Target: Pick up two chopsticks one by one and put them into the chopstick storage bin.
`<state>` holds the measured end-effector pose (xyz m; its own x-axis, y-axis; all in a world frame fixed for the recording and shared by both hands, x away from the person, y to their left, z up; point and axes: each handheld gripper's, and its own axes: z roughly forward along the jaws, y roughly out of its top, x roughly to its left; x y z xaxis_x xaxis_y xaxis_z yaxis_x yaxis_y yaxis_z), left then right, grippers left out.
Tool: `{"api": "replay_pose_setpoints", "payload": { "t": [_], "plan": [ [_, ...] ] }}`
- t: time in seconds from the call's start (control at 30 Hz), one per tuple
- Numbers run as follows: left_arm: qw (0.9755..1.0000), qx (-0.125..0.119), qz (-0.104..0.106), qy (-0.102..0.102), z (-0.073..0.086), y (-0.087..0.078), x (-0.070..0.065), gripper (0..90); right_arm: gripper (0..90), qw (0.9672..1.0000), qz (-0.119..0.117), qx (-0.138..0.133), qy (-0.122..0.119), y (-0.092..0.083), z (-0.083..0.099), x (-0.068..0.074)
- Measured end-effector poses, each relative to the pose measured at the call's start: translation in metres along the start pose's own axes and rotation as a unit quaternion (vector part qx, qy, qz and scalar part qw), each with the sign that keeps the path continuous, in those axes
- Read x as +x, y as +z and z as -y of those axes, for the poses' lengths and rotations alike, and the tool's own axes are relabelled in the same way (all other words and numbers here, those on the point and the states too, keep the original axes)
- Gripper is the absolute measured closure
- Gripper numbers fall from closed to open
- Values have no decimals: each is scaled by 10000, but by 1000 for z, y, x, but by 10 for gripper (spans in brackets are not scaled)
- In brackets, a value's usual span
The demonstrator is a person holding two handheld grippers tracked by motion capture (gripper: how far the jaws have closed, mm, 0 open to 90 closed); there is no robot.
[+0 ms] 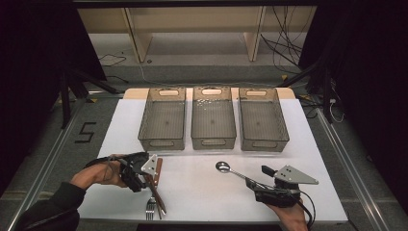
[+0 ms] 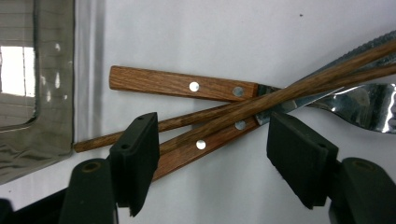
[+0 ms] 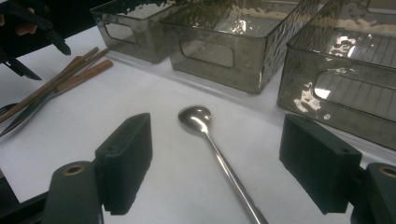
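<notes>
Left gripper is hovering over the cutlery pile at the near left of the table, jaws apart and straddling the chopsticks, which are lying across a wooden-handled knife and fork; pads are not touching anything yet. Step in hand looks like picking the chopsticks. Right gripper is sitting with jaws apart around the spoon, near right, not clamping it. Three bins are waiting at the far side. Next move likely calls for lowering and pinching the chopsticks alone, clear of the handles beneath.

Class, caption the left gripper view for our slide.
Open left claw over crossed wooden-handled cutlery and chopsticks.
</notes>
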<state>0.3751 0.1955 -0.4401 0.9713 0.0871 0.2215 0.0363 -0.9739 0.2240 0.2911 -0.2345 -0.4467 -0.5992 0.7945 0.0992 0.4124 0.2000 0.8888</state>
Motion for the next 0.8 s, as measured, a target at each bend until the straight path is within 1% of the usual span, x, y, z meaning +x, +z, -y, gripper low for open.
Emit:
{"api": "replay_pose_setpoints", "payload": {
  "t": [0.13, 0.23, 0.37, 0.47, 0.5, 0.53, 0.63, 0.73, 0.8],
  "plan": [
    [9999, 70, 70, 118, 1, 4, 1, 368, 263, 10000, 1, 11, 9, 0, 0, 0],
    [9998, 114, 76, 152, 1, 5, 1, 382, 265, 10000, 5, 15, 8, 0, 0, 0],
    [9993, 128, 114, 319, -1, 8, 1, 406, 265, 10000, 11, 42, 28, 1, 0, 0],
    [9992, 122, 122, 372, -2, 8, 0, 422, 265, 10000, 10, 47, 24, 1, 0, 0],
    [9990, 108, 128, 407, -3, 8, 0, 429, 266, 10000, 8, 47, 25, 1, 0, 0],
    [9984, 146, 153, 518, -5, 9, 0, 437, 266, 10000, 5, 47, 26, 1, 0, 0],
    [9981, 182, 175, 565, -6, 11, -1, 459, 267, 10000, 0, 52, 32, 1, 0, 0],
    [9974, 211, 252, 643, -7, 13, 0, 485, 267, 10000, -1, 50, 30, 1, 0, 0],
    [9973, 208, 291, 646, -8, 13, 0, 487, 268, 10000, -4, 51, 33, 1, 0, 0]
  ]
}}
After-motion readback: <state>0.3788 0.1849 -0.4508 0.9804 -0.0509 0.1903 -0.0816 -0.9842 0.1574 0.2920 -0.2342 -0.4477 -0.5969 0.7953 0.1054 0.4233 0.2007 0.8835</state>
